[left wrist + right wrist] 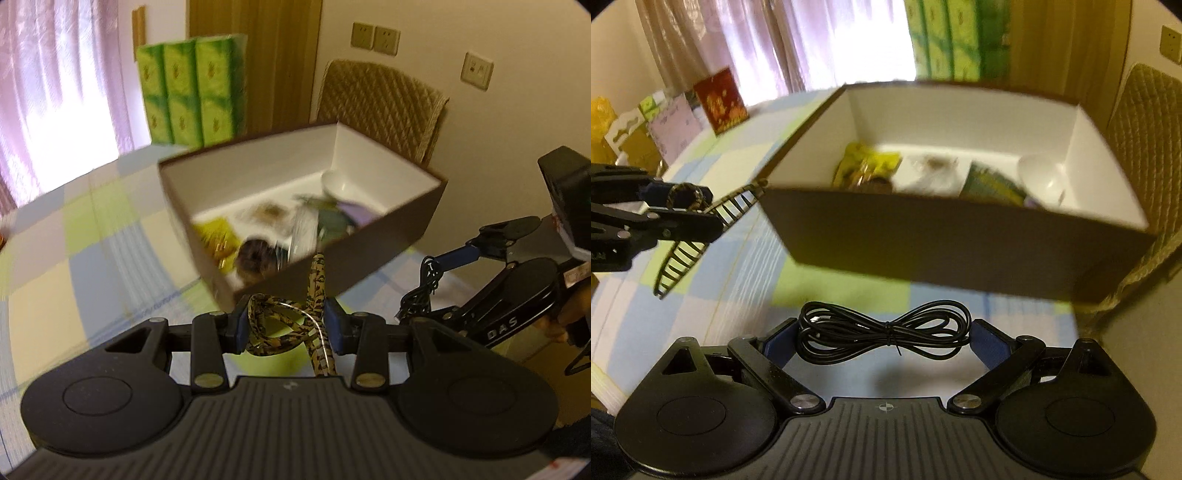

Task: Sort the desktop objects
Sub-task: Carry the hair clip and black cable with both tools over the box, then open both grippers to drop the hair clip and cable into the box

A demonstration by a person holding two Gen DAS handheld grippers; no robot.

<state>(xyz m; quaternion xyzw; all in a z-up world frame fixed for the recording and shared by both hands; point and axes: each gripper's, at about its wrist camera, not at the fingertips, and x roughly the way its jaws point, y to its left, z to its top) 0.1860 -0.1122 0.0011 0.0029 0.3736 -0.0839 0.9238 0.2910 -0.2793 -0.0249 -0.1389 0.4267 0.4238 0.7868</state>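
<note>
Left gripper (286,325) clamped on a patterned strap (317,291), right gripper (884,341) beside it, pinching a coiled black cable (884,332)

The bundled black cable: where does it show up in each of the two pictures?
Left wrist view: the black cable sits far right, hanging from the right gripper.
Right wrist view: bottom centre, between that gripper's fingers.
Shared landmark: the brown box, beyond the cable in both.
</note>
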